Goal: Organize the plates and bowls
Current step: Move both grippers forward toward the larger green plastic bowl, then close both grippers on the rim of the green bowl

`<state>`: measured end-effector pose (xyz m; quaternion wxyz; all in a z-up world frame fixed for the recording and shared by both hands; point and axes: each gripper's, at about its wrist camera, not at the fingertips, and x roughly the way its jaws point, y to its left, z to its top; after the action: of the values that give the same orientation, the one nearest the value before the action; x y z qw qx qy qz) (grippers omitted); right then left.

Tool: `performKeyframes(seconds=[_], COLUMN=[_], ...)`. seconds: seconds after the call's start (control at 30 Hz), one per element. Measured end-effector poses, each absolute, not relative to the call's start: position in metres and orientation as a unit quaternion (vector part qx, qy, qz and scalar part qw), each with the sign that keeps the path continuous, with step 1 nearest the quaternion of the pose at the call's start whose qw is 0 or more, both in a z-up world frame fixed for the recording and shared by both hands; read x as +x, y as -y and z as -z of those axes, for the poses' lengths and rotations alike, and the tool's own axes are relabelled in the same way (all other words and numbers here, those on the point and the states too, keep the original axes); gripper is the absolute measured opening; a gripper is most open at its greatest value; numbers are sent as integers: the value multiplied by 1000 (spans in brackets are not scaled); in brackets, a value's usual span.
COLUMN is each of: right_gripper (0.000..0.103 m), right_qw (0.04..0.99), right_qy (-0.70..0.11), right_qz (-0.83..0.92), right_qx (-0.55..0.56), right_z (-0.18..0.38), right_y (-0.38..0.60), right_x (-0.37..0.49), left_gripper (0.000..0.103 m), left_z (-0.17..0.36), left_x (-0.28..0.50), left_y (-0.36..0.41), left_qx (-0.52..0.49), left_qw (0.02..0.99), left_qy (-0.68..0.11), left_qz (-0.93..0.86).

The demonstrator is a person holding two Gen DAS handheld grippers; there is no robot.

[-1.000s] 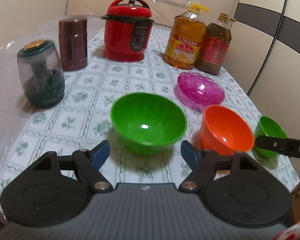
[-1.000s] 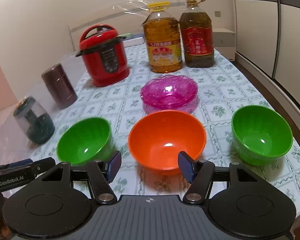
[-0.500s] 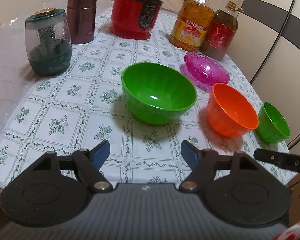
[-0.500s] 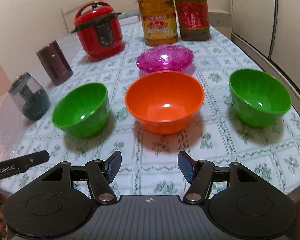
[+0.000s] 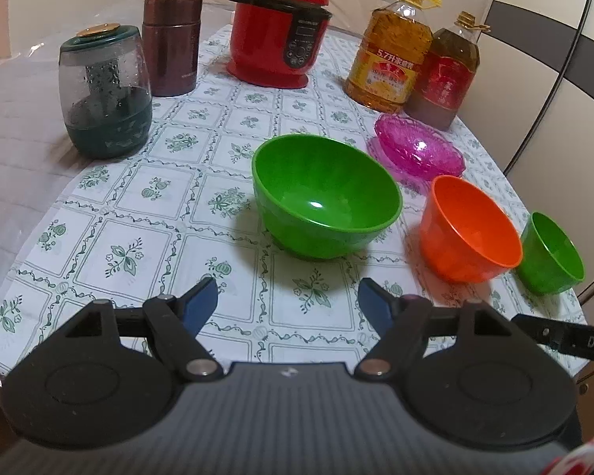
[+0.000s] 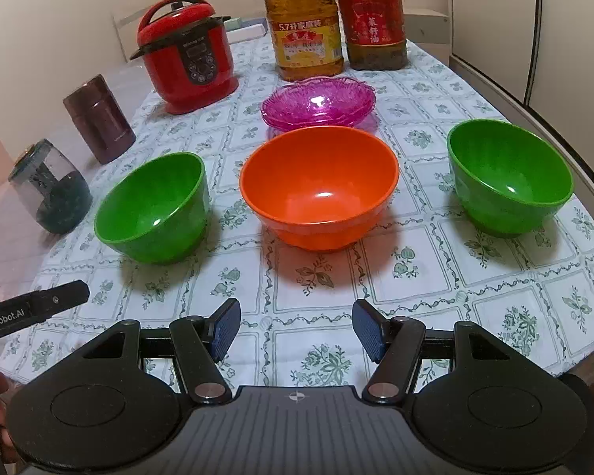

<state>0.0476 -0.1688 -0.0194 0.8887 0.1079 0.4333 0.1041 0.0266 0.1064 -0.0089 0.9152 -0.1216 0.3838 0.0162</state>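
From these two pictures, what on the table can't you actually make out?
- Oil bottles: caps cut off by the top edge in the right view.
- Dark jar: its contents are blurred behind wet glass in the left view.
- Pink dish: its near base is hidden by the orange bowl in the right view.
- Red cooker: its button labels are too small in either view.

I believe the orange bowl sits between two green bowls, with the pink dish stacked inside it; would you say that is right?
Not quite. The orange bowl does sit between the two green bowls, but the pink dish is not inside it: it rests on the tablecloth just behind the orange bowl, which is empty. The right wrist view shows this.
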Motion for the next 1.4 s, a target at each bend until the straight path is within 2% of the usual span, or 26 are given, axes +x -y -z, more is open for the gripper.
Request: performKeyframes(seconds=[0.53,0.8,0.9,1.4], right_gripper=[63,63,63,62], right_qw=[875,857,851,844], right_qy=[-441,-452,-453,-448], right_qz=[-129,-140,-148,-129], right_qx=[153,202,223,263], right_z=[20,20,21,28], right_y=[153,136,127,97], right_x=[61,85,95,154], left_gripper=[75,74,72,47], left_z=[10,8,8,30], left_x=[40,67,81,143], left_y=[-125,-150,-159,-179], left_qx=[-125,-172,-186,-227], left_qw=[916,907,904,887], left_qy=[-381,-384,-385,-402], left_qz=[-22,-13,-10,24])
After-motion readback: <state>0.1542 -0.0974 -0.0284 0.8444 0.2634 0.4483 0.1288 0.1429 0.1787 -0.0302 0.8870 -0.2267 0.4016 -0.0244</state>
